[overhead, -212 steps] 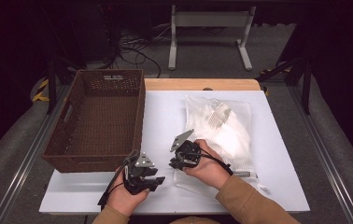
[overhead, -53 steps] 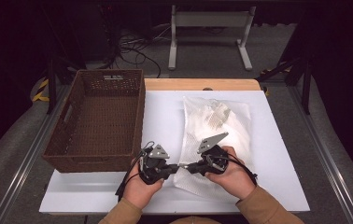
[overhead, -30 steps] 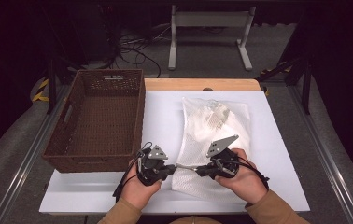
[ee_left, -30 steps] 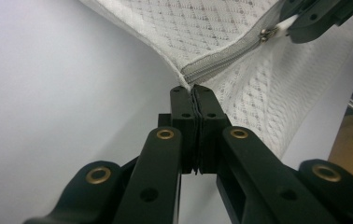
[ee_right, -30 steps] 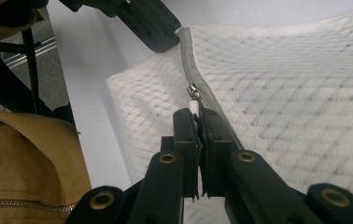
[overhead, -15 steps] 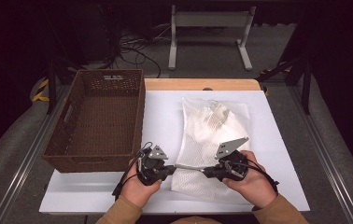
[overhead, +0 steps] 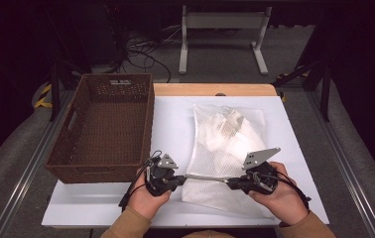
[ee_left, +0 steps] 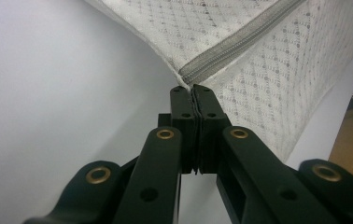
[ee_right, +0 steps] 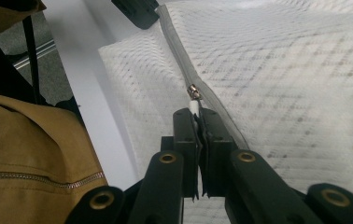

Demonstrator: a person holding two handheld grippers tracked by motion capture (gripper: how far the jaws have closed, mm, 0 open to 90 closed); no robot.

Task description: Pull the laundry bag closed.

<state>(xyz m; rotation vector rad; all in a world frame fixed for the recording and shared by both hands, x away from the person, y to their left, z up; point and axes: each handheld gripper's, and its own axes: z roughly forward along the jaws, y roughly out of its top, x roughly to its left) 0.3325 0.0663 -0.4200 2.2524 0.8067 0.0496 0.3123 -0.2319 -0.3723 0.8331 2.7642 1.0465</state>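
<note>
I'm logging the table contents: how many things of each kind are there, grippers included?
Wicker basket: 1
Mesh zip bag: 1
Grippers: 2, left gripper and right gripper
Total: 4

A brown wicker basket (overhead: 103, 126) sits on the white counter (overhead: 173, 124), left side. Beyond, cables (overhead: 143, 49) and a grey stand (overhead: 222, 34) on the floor.

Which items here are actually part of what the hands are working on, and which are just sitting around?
In use:
- mesh laundry bag with white cloth inside
- its zipper, stretched between the claws
- left claw, shut on the bag's corner at the zipper end
- right claw, shut on the zipper pull

Lying about:
- wicker basket, untouched
- metal stand beyond the table
</note>
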